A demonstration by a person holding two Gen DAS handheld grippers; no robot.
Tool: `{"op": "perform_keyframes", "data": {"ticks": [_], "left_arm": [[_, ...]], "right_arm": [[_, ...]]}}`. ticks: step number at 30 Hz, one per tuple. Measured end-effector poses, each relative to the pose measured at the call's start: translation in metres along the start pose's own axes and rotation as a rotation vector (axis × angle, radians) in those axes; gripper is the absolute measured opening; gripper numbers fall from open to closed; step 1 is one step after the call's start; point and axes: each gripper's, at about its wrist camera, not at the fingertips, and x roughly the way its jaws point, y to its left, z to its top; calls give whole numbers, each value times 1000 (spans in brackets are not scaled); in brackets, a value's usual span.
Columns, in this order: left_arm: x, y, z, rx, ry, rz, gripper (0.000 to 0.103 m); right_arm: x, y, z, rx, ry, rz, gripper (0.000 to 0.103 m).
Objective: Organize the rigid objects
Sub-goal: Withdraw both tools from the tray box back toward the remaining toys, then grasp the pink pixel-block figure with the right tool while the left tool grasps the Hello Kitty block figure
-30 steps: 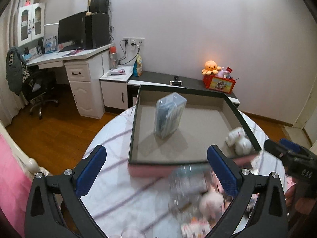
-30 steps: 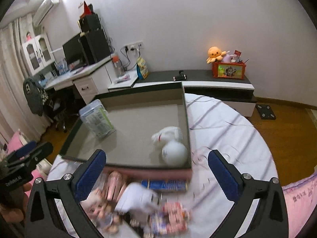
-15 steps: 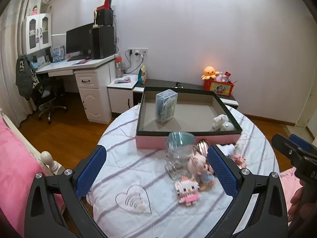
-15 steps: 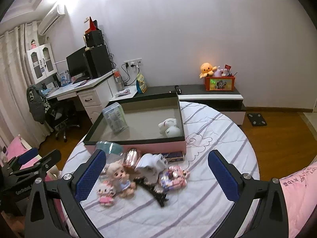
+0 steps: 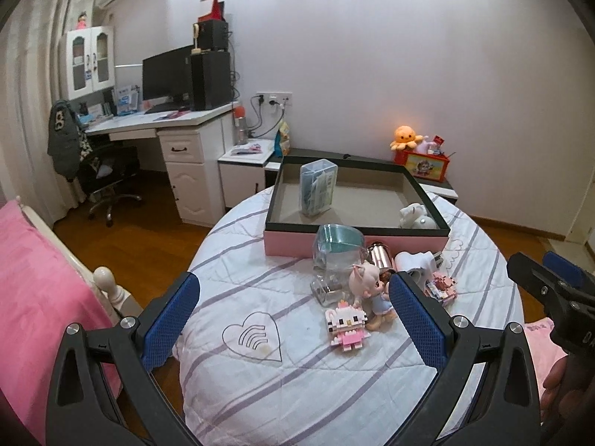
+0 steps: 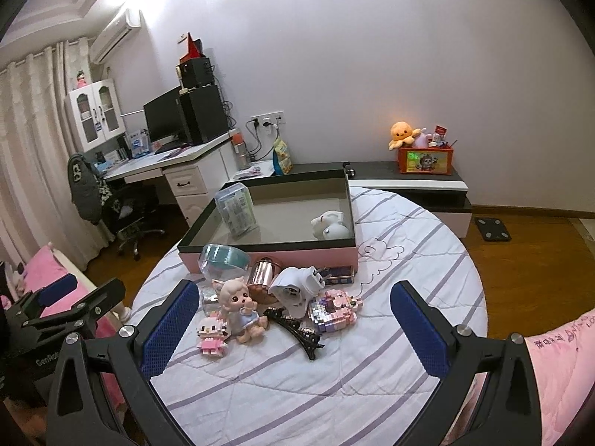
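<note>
Both hand-held grippers, left (image 5: 293,319) and right (image 6: 293,329), hang spread apart and empty, the toy pile (image 6: 275,297) just ahead, the tray (image 6: 267,251) beyond.

On the round table (image 6: 409,334), the box (image 6: 267,254) sits at the far side holding a clear container (image 6: 236,210) at left and a white figurine (image 6: 329,225) at right, with small toys (image 6: 238,303) clustered just before it.

table cover (image 6: 372,353): quilted cloth, matt | storage box (image 6: 267,256): matt card, pink wall, dark rim | clear case (image 6: 236,210): see-through plastic | cup (image 6: 264,275): shiny coppery metal | doll (image 6: 240,306): glossy plastic | floor (image 5: 148,238): polished wood
</note>
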Motion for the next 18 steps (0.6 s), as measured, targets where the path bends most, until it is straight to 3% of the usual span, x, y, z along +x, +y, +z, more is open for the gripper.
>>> {"op": "perform_keyframes", "data": {"ticks": [9,18], "left_arm": [[4,-1,-10,-16,24,3,103],[43,-3,-24,38,118,-84,103]], "right_arm": [[6,-4,0,-26,11,-10,103],[23,-11,-16,21,75,-115,103]]}}
